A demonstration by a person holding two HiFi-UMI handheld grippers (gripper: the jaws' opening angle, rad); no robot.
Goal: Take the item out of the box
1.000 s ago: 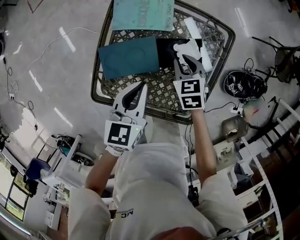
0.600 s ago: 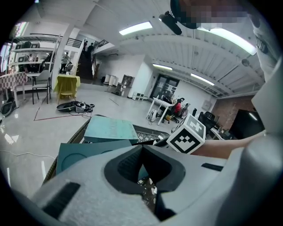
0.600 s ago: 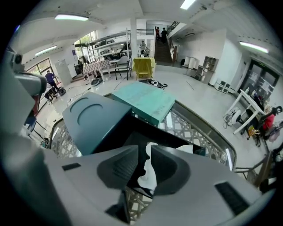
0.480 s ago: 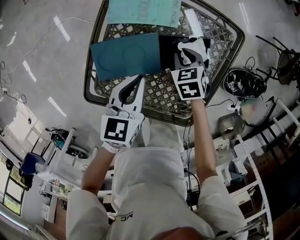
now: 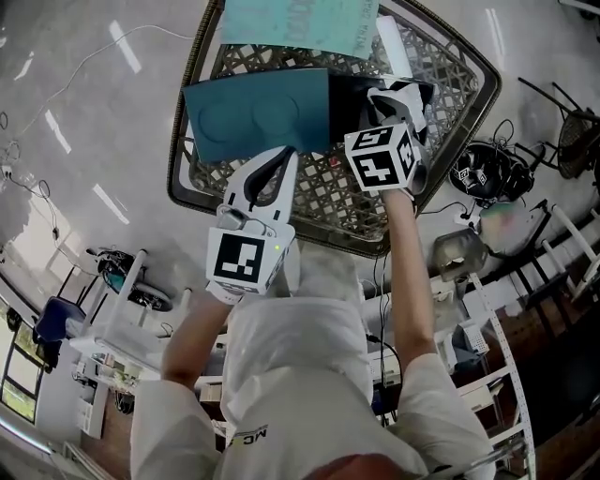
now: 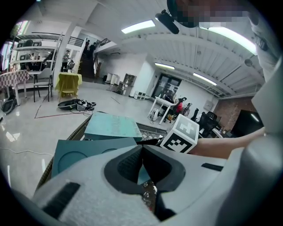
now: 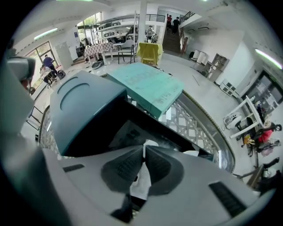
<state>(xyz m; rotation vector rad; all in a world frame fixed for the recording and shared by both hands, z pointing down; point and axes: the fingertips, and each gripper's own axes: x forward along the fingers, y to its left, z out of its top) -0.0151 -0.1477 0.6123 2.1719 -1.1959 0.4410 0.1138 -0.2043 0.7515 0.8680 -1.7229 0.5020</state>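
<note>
A dark teal box (image 5: 258, 112) lies on its side in a woven basket (image 5: 323, 202), its black open end facing right. My right gripper (image 5: 396, 96) is at that opening. In the right gripper view its jaws (image 7: 143, 152) are shut on a white sheet-like item (image 7: 140, 183) just in front of the box's dark mouth (image 7: 110, 128). My left gripper (image 5: 287, 155) hovers over the basket's near side, below the box. Its jaws (image 6: 141, 148) are shut with nothing between them, and the dark teal box (image 6: 79, 152) lies beyond them.
A lighter teal box (image 5: 300, 23) rests across the basket's far side, on top of the dark one. Black gear with cables (image 5: 483, 169) lies on the glossy floor to the right. White racks (image 5: 525, 319) stand at the lower right.
My right gripper has tilted at the box's open end, and its marker cube has turned. The left gripper has stayed over the basket's near side.
</note>
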